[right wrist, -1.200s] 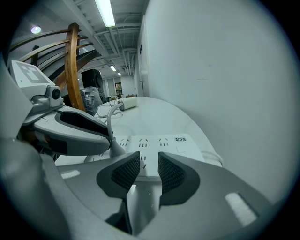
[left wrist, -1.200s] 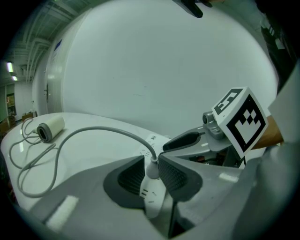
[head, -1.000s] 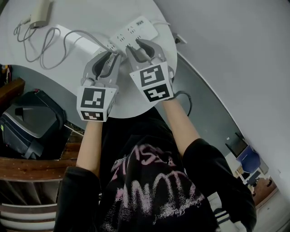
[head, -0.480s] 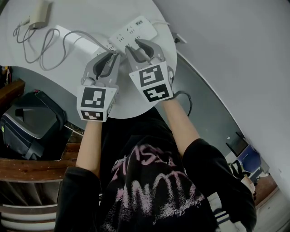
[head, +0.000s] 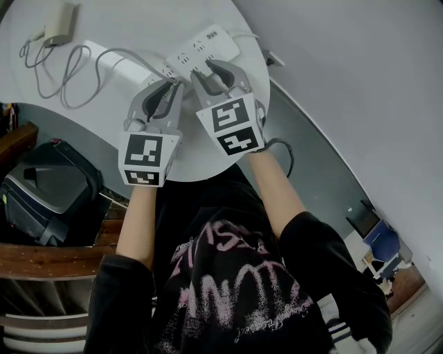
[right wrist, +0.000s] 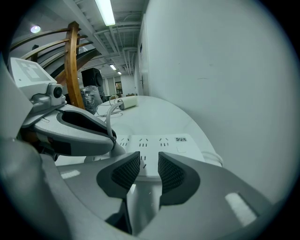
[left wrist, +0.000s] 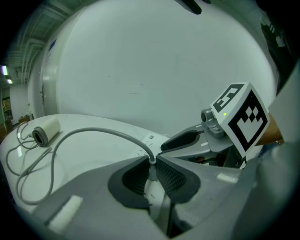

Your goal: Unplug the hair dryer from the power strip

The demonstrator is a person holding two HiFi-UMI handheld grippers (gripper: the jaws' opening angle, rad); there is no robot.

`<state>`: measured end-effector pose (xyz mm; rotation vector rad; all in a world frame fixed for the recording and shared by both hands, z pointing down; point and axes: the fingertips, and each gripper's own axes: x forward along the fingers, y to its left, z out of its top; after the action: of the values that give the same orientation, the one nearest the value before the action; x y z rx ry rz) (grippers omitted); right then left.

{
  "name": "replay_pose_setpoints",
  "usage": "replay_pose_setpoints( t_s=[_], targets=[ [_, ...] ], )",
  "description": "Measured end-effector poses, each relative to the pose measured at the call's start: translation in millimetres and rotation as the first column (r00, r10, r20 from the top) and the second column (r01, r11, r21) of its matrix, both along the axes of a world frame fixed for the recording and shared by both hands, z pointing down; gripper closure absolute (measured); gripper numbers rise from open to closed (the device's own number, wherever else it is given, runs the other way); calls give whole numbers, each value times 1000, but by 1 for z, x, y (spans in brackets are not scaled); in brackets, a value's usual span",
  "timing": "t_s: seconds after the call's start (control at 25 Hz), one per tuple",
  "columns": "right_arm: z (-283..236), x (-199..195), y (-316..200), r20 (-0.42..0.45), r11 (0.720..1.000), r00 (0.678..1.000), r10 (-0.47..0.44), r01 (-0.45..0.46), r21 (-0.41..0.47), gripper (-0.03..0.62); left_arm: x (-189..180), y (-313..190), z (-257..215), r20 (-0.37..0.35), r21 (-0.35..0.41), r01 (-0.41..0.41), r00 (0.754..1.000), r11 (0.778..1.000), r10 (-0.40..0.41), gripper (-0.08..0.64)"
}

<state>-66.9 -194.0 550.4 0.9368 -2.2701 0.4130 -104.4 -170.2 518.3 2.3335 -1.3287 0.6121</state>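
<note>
White round table [head: 138, 21] carries the power strip [head: 204, 45] near its right edge and the hair dryer [head: 59, 22] at its far left edge. Our left gripper [head: 174, 84] clamps the plug [left wrist: 151, 176], seemingly not yet pulled. Our right gripper [head: 210, 69] hovers over the strip, jaws slightly apart and empty.

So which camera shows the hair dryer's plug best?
The left gripper view: the plug sits clamped between the left gripper's pads. In the head and right gripper views that gripper hides it almost entirely.
</note>
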Motion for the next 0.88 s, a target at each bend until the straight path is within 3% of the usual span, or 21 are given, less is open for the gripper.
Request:
replay_pose_setpoints(
  t_s=[0.16,0.28,0.36,0.48,0.88],
  targets=[
    [0,0,-1,-16,1000,1000,0,0,0,464,1,1,-1,15,8,-13,1000,1000,13,514],
    [0,0,-1,-28,1000,1000,-3,3,-2,463,-1,1,-5,-20,26,9,1000,1000,-9,514],
    [0,0,-1,-24,1000,1000,0,0,1,463,-4,-4,-21,-66,78,30,997,996,-25,514],
    [1,0,-1,-18,1000,1000,5,-5,3,463,-6,-13,-43,-42,145,11,999,989,-5,514],
    [2,0,-1,-11,1000,1000,13,-13,-4,465,-21,-6,-50,-47,155,56,998,986,-50,512]
  ],
)
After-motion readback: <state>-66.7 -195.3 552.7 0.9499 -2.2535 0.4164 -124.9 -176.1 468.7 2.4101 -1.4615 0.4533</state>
